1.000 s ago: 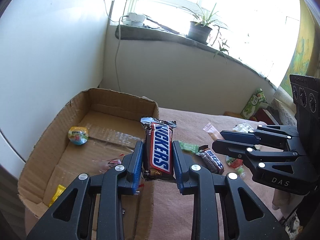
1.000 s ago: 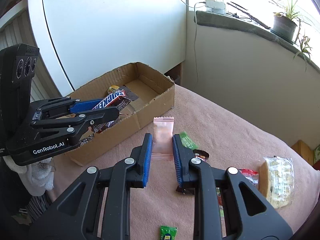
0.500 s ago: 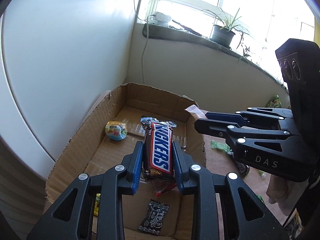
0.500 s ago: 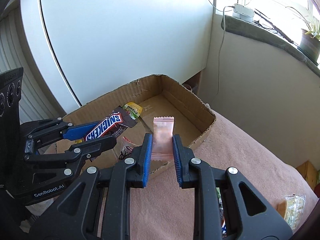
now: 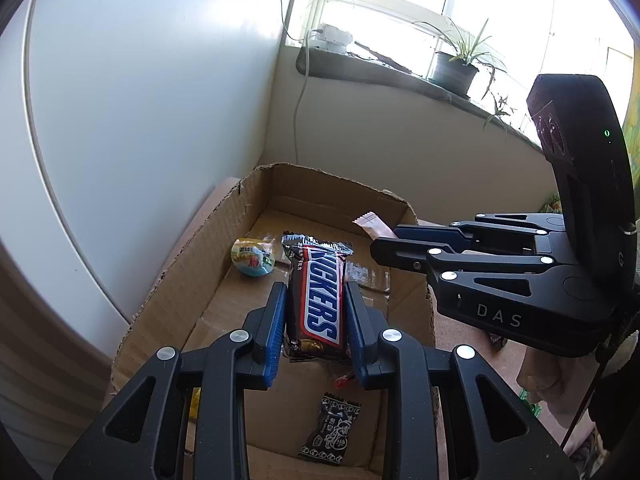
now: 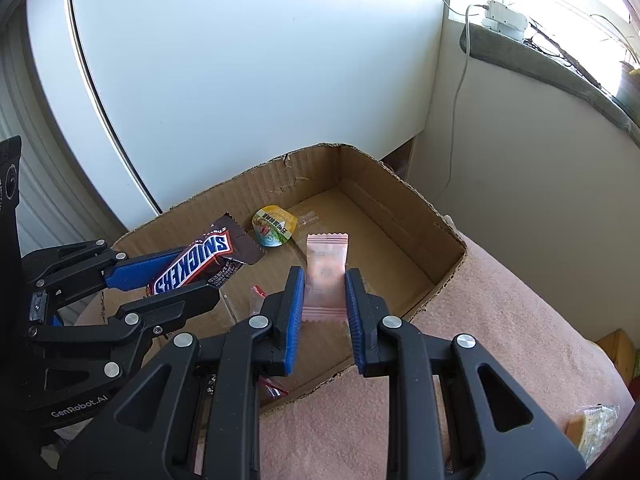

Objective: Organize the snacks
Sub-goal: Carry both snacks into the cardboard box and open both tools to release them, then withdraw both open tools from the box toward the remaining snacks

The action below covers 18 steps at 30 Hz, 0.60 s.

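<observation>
Left wrist view, Snickers bar (image 5: 316,298): clamped between the blue pads of the left gripper (image 5: 315,312), held lengthwise above the inside of the cardboard box (image 5: 188,276), its crimped end pointing toward the far wall of the box.
Right wrist view, pink sachet (image 6: 326,276): pinched by its two long edges in the right gripper (image 6: 325,300), upright, hanging over the box just inside its near wall.
Left gripper jaws: closed on the bar, pads pressing both long sides.
Right gripper jaws: closed on the sachet; the left wrist view shows only the sachet's tip poking out past the fingers.
Grippers together: side by side over the box, near each other but not touching; the left gripper sits at the left of the right wrist view with the bar tilted upward.
Box floor, far part: a round jelly cup (image 6: 275,226) with a yellow-green printed lid lies near the left wall.
Box floor, near part: a black wrapped candy (image 5: 330,432) lies below the left gripper; a small red wrapper (image 6: 258,294) lies between the two grippers; a bit of yellow packet (image 5: 195,404) shows by the left wall, mostly hidden.
Box: shallow, open-topped, torn edges, resting on a surface covered by a pink cloth (image 6: 480,340), beside a white wall.
Cloth, right edge: a pale packaged snack (image 6: 596,428) lies well apart from the box.
Window sill: a potted plant (image 5: 454,68) and a white adapter (image 5: 330,38) with a cable running down the wall.
</observation>
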### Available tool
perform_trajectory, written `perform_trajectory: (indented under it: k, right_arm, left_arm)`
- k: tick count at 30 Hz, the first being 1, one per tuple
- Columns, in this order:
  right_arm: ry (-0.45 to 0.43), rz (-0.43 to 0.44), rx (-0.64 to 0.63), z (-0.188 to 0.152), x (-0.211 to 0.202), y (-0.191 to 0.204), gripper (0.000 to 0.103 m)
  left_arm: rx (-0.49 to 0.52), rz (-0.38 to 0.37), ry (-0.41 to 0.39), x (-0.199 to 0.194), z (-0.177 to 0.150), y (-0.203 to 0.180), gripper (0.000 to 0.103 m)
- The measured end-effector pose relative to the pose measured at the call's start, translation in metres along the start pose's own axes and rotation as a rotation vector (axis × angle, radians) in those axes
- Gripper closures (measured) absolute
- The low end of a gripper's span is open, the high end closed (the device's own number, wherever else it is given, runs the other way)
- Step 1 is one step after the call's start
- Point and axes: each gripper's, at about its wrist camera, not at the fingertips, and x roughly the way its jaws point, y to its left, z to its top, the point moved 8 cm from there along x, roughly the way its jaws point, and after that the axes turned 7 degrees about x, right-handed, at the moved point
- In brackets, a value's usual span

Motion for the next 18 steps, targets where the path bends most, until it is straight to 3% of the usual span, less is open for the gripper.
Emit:
perform_trajectory:
  k: [14,18]
  right_arm:
    - [-0.012,-0.019,0.007,0.000,-0.008,-0.002,0.080]
    - [-0.023,-0.024,0.013,-0.003,-0.014,-0.005,0.070]
  left_arm:
    - [0.017,0.019,-0.001,0.001,-0.001,-0.001,0.075]
    - [0.027,0.018,-0.006,-0.003,-0.002,-0.005,0.073]
